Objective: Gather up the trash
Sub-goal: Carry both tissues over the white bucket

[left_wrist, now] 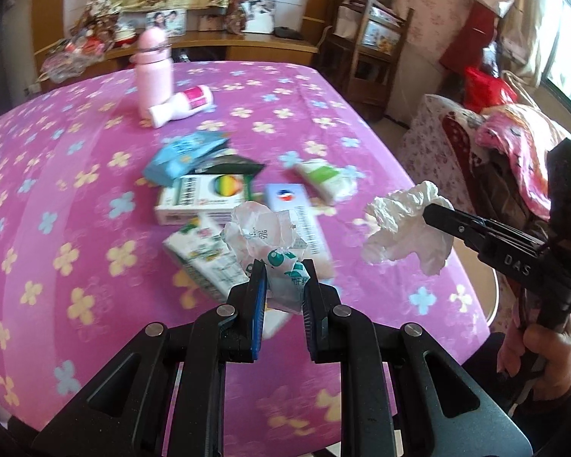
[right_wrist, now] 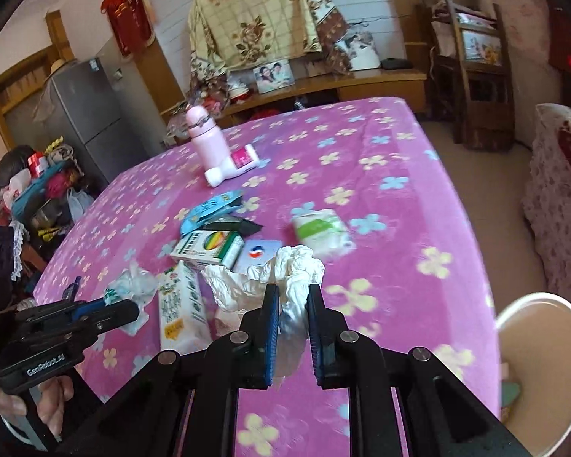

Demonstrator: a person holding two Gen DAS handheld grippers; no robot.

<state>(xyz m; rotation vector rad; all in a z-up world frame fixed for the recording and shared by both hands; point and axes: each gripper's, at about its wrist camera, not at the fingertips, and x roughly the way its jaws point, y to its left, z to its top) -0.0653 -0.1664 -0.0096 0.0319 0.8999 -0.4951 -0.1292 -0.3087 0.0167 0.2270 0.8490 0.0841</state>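
A crumpled clear wrapper with green print (left_wrist: pixel 262 232) is pinched in my left gripper (left_wrist: pixel 283 266), held just above the pink flowered tablecloth (left_wrist: pixel 76 190). My right gripper (right_wrist: pixel 291 289) is shut on a crumpled white tissue (right_wrist: pixel 297 262), also lifted off the cloth. The left wrist view shows the right gripper (left_wrist: pixel 432 211) at the table's right edge with the tissue (left_wrist: pixel 403 228) hanging from its tips. In the right wrist view the left gripper (right_wrist: pixel 129 308) comes in from the left with the wrapper (right_wrist: pixel 133 282).
A round bin with a white rim (right_wrist: pixel 540 296) stands below the table's right side. On the cloth lie a milk carton (right_wrist: pixel 181 308), a green-and-white box (right_wrist: pixel 205 249), a blue packet (right_wrist: pixel 209 209), a tissue pack (right_wrist: pixel 319 230), a pink bottle (right_wrist: pixel 205 141) and a white bottle (right_wrist: pixel 232 167).
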